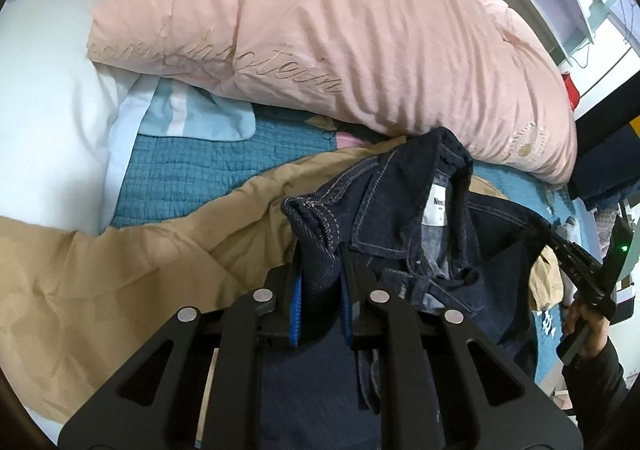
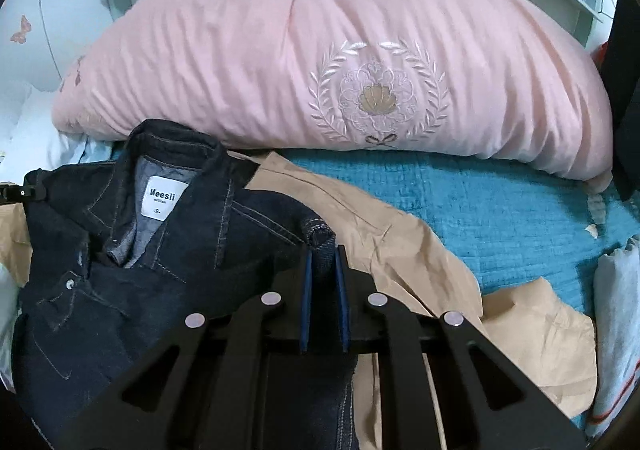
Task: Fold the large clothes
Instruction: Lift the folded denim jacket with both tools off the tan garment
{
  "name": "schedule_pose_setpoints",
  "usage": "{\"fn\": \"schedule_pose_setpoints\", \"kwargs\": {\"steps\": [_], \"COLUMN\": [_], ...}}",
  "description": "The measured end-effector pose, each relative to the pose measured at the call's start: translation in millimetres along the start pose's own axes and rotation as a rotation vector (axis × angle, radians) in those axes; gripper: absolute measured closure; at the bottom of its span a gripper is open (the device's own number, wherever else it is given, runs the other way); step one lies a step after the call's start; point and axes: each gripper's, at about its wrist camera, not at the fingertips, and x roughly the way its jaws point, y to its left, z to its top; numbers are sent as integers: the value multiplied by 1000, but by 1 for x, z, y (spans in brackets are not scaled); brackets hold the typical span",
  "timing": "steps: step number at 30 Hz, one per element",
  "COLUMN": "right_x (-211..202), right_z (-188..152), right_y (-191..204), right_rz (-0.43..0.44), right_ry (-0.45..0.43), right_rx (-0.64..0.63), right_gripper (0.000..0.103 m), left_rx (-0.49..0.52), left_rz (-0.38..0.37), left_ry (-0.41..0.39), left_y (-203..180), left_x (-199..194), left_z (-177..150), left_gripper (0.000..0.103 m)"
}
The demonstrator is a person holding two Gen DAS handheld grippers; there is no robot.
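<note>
Jacket (image 2: 132,270), dark denim, hangs above the bed (image 2: 500,209), collar at twelve o'clock, each shoulder pinched: left gripper (image 1: 320,270) and right gripper (image 2: 323,270) both clamped on cloth.

Dark-blue denim jacket (image 2: 120,250) — pink quilt (image 2: 320,61)

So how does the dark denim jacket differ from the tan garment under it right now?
The dark denim jacket is bunched, with both the left gripper and right gripper shut on it; the tan garment is gripped by neither. The jacket lies on top; the tan garment is spread beneath it. Both lie over the teal quilted bedspread.
</note>
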Motion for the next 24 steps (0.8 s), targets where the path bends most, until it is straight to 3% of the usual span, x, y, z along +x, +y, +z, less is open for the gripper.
{"fn": "schedule_pose_setpoints", "kwargs": {"steps": [6,24], "right_x": [-14,-96], "right_z": [-18,-44], "right_y": [3,-20], "right_rz": [74,161], "right_ry": [-36,-77], "right_rx": [22,127], "right_gripper": [94,95], "left_rx": [25,-92], "left_rz": [-14,-25], "left_ry": [-15,-89], "left_y": [-7,4], "left_x": [-21,-82], "left_z": [-18,-72], "left_gripper": [90,90]}}
